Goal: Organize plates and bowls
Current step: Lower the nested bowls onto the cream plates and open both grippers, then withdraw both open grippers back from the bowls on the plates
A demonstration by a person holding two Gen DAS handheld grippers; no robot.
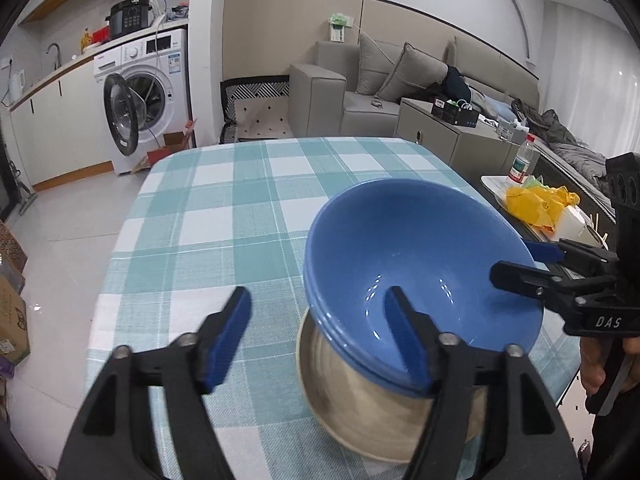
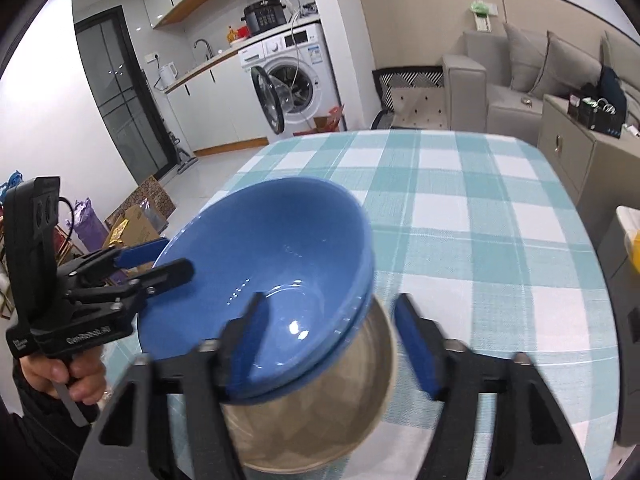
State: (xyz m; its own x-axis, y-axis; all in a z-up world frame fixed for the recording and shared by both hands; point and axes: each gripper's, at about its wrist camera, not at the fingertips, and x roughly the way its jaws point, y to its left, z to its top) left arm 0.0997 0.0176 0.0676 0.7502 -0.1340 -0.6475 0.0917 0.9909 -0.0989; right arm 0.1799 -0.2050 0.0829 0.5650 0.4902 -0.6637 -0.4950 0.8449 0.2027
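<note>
Both claws stood spread at this moment, one on each side of the blue bowl point(image 1: 420, 264). Left claw point(image 1: 320, 332): its right finger point(image 1: 404, 336) lay inside the bowl against the near wall, its left finger point(image 1: 228, 336) outside, well clear of the rim, so nothing was pinched. Right claw point(image 2: 332, 344): its left finger point(image 2: 248, 344) lay inside the bowl, its right finger point(image 2: 416, 344) outside and apart from the rim; again no pad pressed on the ware. In the left wrist view the right claw entered from the right edge with one finger over the rim and one behind it, which confirmed the straddling pose.

The blue bowl, probably two nested, to judge from the doubled rim line, sat tilted inside the beige plate or shallow dish point(image 1: 360, 412), which rested on the checked table point(image 1: 240, 208) near its front edge. The tilt suggested that the blue ware had not seated flat on the dish beneath.

Each rim had been straddled from opposite sides, presumably so that the stack could be carried level by two grips. With the jaws apart, the stack bore its own weight on the table. The stacking step appeared complete or nearly so; the lean of the bowl remained the point most likely to need correcting.
</note>
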